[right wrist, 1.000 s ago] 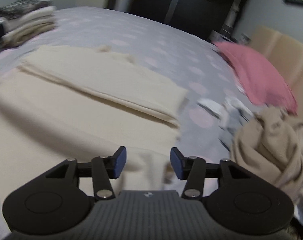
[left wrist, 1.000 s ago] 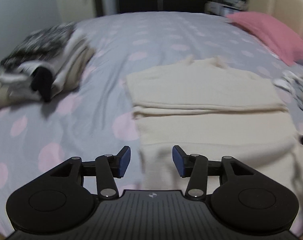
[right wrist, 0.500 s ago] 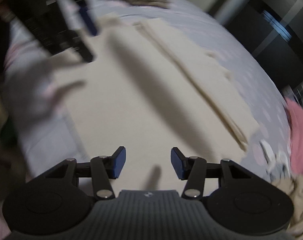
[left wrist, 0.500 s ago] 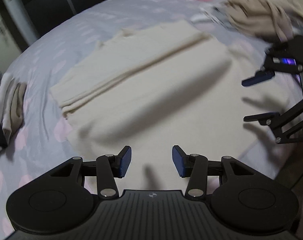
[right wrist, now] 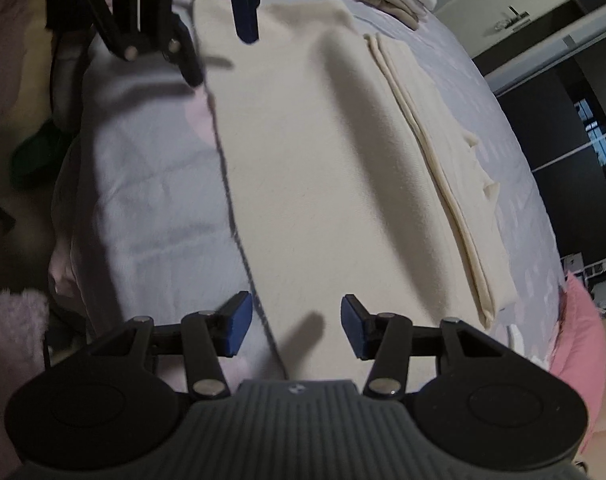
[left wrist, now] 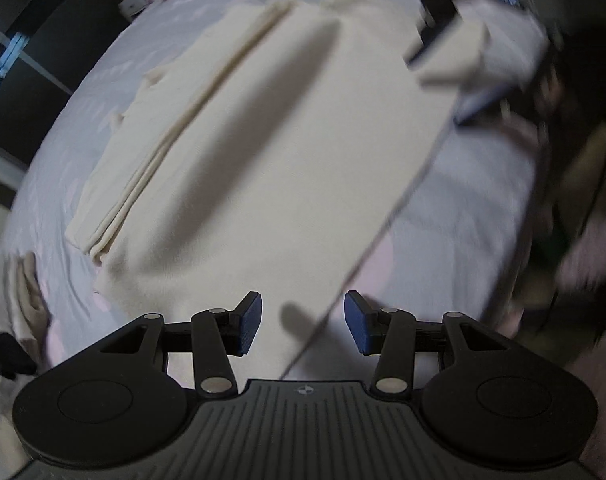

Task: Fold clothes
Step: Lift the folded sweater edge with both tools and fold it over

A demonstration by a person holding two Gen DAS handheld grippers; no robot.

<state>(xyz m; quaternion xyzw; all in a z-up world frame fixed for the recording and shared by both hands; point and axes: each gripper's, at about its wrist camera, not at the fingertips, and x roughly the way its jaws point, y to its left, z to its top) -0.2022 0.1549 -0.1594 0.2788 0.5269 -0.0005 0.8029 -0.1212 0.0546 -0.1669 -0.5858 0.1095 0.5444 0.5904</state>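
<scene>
Left tongs (left wrist: 302,324) angled downward, jaws apart, empty, right tongs (right wrist: 291,326) likewise

Two wrist cameras are looking steeply down, close over the bed (left wrist: 443,240) edge.
Each is facing along its own fingers from an opposite end of the cream cloth (left wrist: 263,160); both are sharing the cloth (right wrist: 323,160) and its folded strip, and each is catching the other gripper at its top edge.

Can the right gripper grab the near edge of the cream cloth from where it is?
Probably yes. The right gripper is open, and the cream cloth's near edge runs right between its fingers, with nothing lying on that stretch. The left gripper is far along the same edge.
</scene>
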